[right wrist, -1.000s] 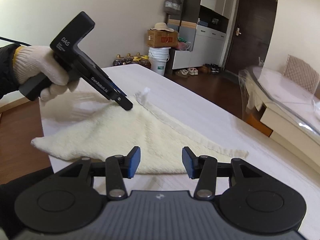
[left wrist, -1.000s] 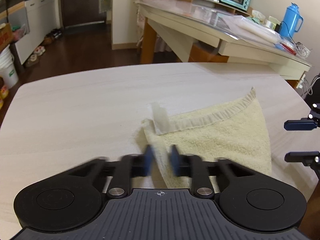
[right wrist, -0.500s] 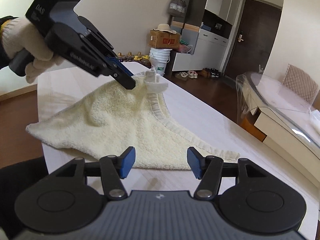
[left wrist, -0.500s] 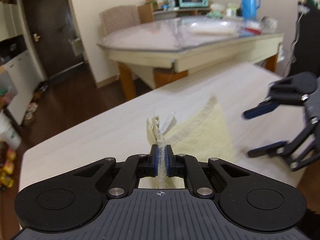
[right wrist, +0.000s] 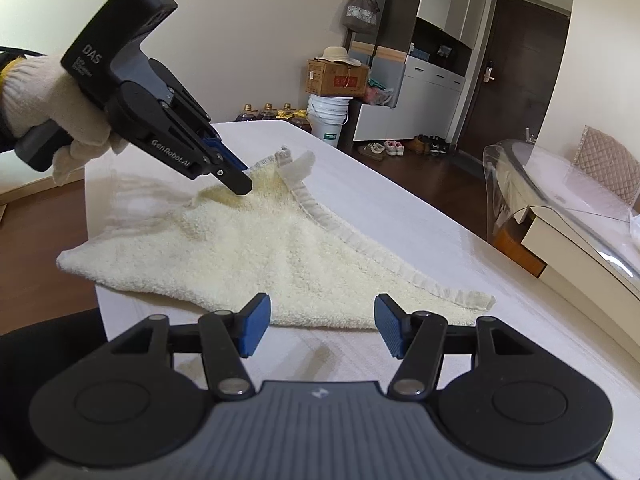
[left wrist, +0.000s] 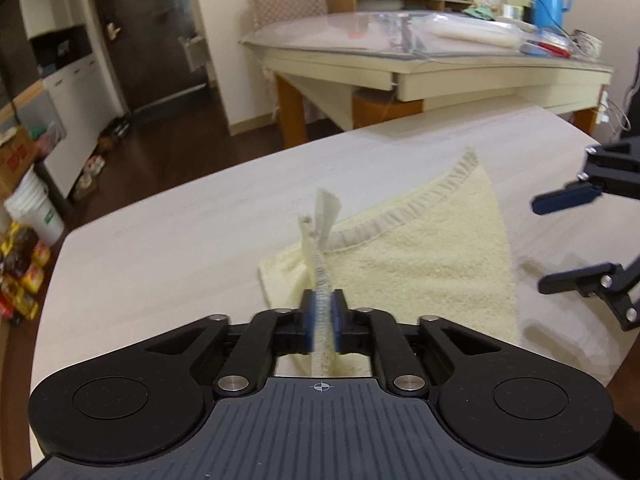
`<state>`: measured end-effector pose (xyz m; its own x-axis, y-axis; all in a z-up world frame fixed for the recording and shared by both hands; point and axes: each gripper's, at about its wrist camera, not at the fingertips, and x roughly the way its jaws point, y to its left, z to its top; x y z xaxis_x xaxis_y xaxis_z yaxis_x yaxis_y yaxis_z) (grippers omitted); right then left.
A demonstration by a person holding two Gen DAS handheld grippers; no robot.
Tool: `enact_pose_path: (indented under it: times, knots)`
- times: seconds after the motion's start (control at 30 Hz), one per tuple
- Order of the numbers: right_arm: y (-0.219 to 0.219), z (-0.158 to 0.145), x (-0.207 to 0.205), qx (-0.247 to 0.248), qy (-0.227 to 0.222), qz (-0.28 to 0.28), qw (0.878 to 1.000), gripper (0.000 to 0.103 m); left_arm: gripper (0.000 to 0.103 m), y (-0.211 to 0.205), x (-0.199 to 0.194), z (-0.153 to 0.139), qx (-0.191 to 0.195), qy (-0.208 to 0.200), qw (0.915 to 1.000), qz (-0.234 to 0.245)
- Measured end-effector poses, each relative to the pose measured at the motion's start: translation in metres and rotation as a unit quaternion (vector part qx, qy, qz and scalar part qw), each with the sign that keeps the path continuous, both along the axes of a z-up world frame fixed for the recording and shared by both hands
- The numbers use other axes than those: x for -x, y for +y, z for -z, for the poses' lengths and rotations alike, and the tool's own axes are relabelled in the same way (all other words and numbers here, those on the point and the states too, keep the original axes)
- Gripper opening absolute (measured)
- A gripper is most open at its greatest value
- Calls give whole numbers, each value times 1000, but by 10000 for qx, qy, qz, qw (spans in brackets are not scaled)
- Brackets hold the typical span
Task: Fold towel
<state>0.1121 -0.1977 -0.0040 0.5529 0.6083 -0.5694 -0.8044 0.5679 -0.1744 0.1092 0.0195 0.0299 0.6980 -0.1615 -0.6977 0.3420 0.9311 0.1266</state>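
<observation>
The towel (right wrist: 272,248) lies near the desk's (left wrist: 168,248) near edge, already a triangle. The left hand-held gripper (left wrist: 322,322) is clamped tight on its raised corner by the label (right wrist: 300,162). The right hand-held gripper (right wrist: 316,330) hangs wide apart, holding nothing, just short of the towel's edge. Further folds seem left to do.

Pale wood-grain table (left wrist: 168,240): cream terry towel (left wrist: 432,264) lying directly on it, one corner rising clear.
</observation>
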Motion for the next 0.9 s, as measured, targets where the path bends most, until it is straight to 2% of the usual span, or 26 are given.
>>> enact_pose_path:
  times: [0.1,0.17,0.23,0.33,0.47,0.5,0.53,0.57,0.63,0.7,0.77,0.83,0.87,0.9]
  knots:
    - [0,-2,1,94,-178,-126,9997,66,7,-14,7,-11,174,-117,9975,676]
    - [1,-3,3,326,-409,-337,9981,66,7,-24,11,-17,252,-79,9931,1138]
    - [2,-4,8,618,-690,-601,9939,68,7,-37,16,-18,199,24,9881,1526]
    - [5,-4,16,1056,-1109,-997,9832,68,7,-51,25,-12,78,146,9824,1859]
    - [12,1,30,1740,-1848,-1654,9530,68,7,-60,35,-6,52,230,9796,1994]
    - [13,2,31,1797,-1913,-1713,9496,67,7,-61,37,-5,57,234,9798,1984]
    - [17,6,34,2063,-2167,-1997,9331,66,7,-62,39,-4,56,232,9800,1976]
    - [19,7,36,2181,-2257,-2126,9254,65,7,-62,41,-4,57,227,9803,1963]
    - [24,9,38,2366,-2453,-2337,9106,58,7,-64,44,-3,72,237,9804,1953]
    - [28,11,40,2464,-2537,-2408,9038,50,7,-66,46,-1,63,247,9801,1967]
    - [34,15,41,2622,-2561,-2524,8955,47,7,-68,48,0,66,263,9795,1997]
    - [37,20,40,2692,-2425,-2599,8951,29,7,-69,50,1,68,292,9789,2021]
    - [38,22,40,2679,-2316,-2600,8983,16,7,-69,51,2,68,307,9786,2033]
    - [39,23,40,2653,-2240,-2577,9016,8,8,-68,52,3,91,343,9783,2039]
